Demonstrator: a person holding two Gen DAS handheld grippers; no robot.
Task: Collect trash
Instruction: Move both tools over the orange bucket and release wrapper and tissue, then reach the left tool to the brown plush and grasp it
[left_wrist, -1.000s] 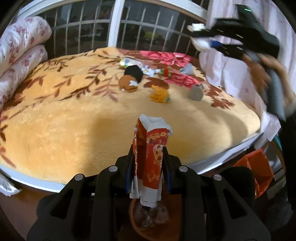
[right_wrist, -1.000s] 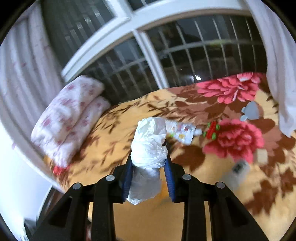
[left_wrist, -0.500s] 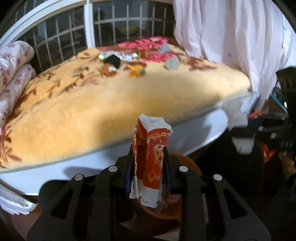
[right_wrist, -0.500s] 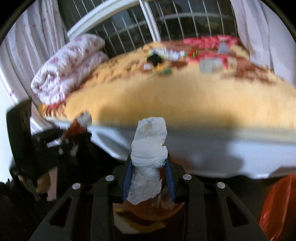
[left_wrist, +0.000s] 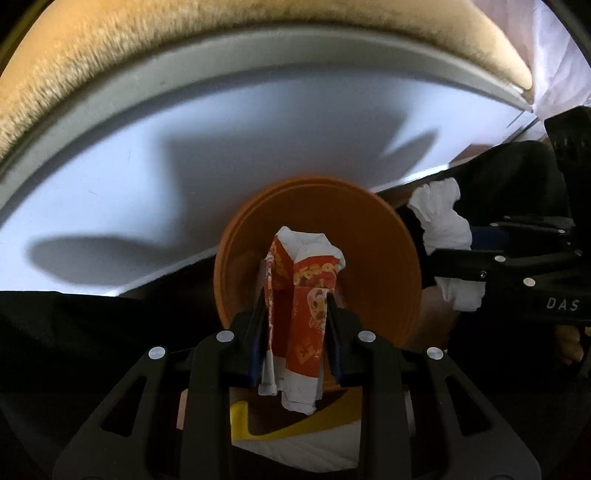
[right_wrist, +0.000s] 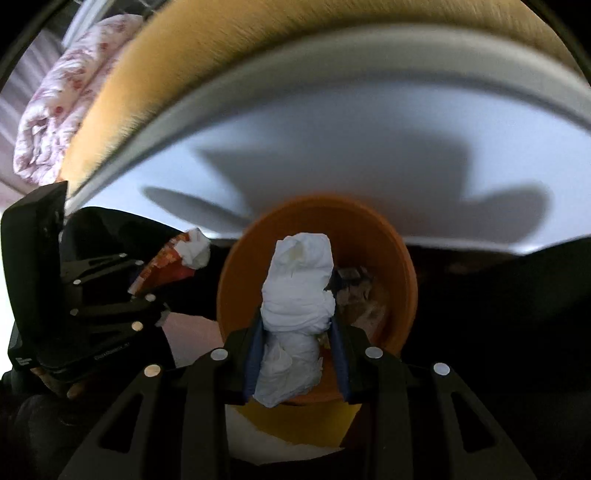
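Beyond the claws, the orange bin (left_wrist: 384, 258) shows a motion-blurred rim, its near side hidden behind the red packet (left_wrist: 303, 310) in the left view and the white tissue wad (right_wrist: 295, 314) in the right. Scraps inside it (right_wrist: 364, 295) are too blurred to identify. The bed's edge (right_wrist: 332, 66) above smears and runs out of frame.

Crumpled white tissue (right_wrist: 295, 295), glossy printed paper wrapper (left_wrist: 308, 314), smooth orange plastic bin (left_wrist: 388, 258).
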